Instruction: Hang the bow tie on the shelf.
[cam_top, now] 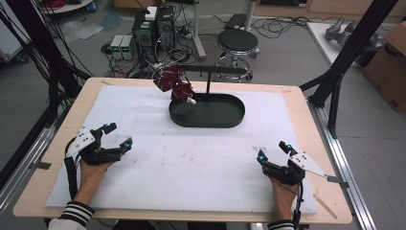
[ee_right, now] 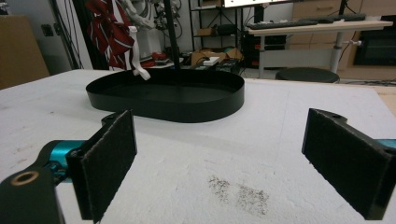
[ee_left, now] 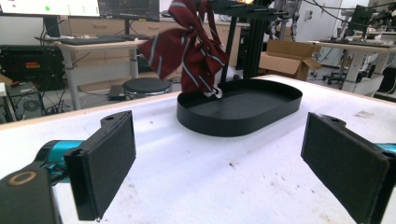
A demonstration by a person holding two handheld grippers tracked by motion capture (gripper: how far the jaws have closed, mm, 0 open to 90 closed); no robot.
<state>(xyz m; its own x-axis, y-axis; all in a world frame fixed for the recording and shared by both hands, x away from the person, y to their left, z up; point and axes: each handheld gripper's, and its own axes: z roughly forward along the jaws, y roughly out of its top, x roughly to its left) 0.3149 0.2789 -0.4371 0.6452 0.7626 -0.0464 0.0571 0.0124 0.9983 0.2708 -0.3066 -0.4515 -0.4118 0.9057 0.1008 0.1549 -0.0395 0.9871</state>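
Observation:
A dark red striped bow tie (cam_top: 174,82) hangs from the left end of a black T-shaped stand (cam_top: 208,73) that rises out of a black oval tray (cam_top: 207,113) at the back middle of the table. In the left gripper view the bow tie (ee_left: 191,44) hangs over the tray (ee_left: 240,106); in the right gripper view the tie (ee_right: 109,30) is at the far left above the tray (ee_right: 168,97). My left gripper (cam_top: 118,134) rests open at the front left. My right gripper (cam_top: 272,150) rests open at the front right. Both hold nothing.
A white foam sheet (cam_top: 191,158) covers the wooden table (cam_top: 306,110). Beyond the far edge stand a black stool (cam_top: 238,41), computer towers (cam_top: 153,28) and cables. Black frame posts (cam_top: 352,48) flank the table. A cardboard box (cam_top: 390,62) sits at the right.

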